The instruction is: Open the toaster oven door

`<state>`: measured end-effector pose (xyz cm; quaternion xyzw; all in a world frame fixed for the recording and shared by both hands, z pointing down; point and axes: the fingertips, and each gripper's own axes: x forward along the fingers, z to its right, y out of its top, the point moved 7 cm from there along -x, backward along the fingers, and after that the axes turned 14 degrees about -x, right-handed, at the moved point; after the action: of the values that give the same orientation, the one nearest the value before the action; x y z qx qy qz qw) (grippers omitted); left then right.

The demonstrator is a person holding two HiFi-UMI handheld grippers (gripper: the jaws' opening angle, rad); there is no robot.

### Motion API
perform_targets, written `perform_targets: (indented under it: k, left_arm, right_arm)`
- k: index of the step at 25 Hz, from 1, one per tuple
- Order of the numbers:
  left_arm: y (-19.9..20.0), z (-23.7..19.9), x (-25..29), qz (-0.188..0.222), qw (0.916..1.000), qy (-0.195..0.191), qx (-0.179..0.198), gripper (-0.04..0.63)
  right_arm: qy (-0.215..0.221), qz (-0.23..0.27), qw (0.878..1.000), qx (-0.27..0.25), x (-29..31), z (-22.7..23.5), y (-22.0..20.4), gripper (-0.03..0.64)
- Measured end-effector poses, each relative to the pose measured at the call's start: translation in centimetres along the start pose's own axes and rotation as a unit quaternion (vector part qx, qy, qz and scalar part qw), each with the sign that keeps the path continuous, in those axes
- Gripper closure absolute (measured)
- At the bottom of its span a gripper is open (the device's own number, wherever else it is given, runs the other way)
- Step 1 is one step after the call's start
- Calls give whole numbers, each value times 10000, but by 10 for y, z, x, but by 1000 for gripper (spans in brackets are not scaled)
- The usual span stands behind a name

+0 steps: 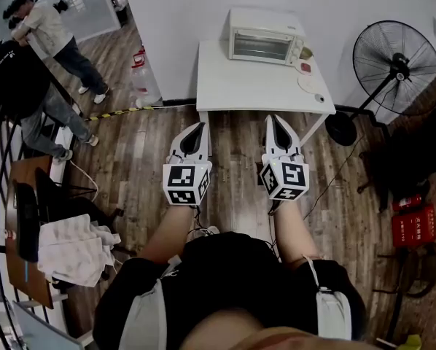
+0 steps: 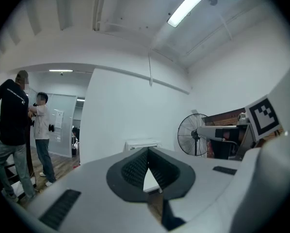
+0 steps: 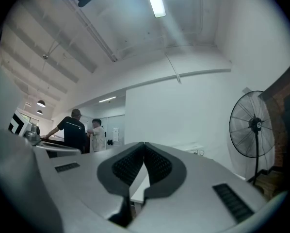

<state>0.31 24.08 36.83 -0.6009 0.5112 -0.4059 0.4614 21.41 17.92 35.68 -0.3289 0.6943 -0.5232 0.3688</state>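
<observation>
**Both grippers pressed shut and empty, oven door closed, nothing touched**

Left gripper (image 1: 201, 125): jaw tips met in its own view (image 2: 148, 150), with nothing between the pads. It was held about level.

Right gripper (image 1: 275, 118): same, tips together (image 3: 144, 143) and nothing pinched. Its nose was tilted slightly up.

The two sat side by side over the wood floor (image 1: 232, 159), short of the near edge of the white table (image 1: 240, 86). Neither touched the table.

Toaster oven (image 1: 265, 36): ahead of both grippers and well apart from them. It stood at the far edge of the table against the wall, lined up closer to the right gripper than the left. In the left gripper view it showed just above the closed tips (image 2: 142, 144).

Oven door (image 1: 260, 47): closed, with the glass front facing the grippers.

A white plate (image 1: 308, 83) lay on the table ahead of the right gripper and slightly to its right, beside the oven. Couldn't tell what the small items near it were.

Pedestal fan (image 1: 399, 65): ahead and well to the right of the right gripper, on the floor beside the table. It showed in both gripper views (image 2: 192, 134) (image 3: 254, 125).

Two people (image 1: 47, 31) stood far to the left of the left gripper, ahead of it, well away from the table.

A chair with a white cloth (image 1: 76, 248) was behind and to the left of the left gripper.
</observation>
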Motion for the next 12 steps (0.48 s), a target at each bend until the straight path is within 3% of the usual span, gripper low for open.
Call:
perform_targets:
  k: [12]
  left_arm:
    - [9,-52,13,56,9999,-115,1,584]
  right_arm:
    - [-137,-69,9999,-37,39,-30,-6,614]
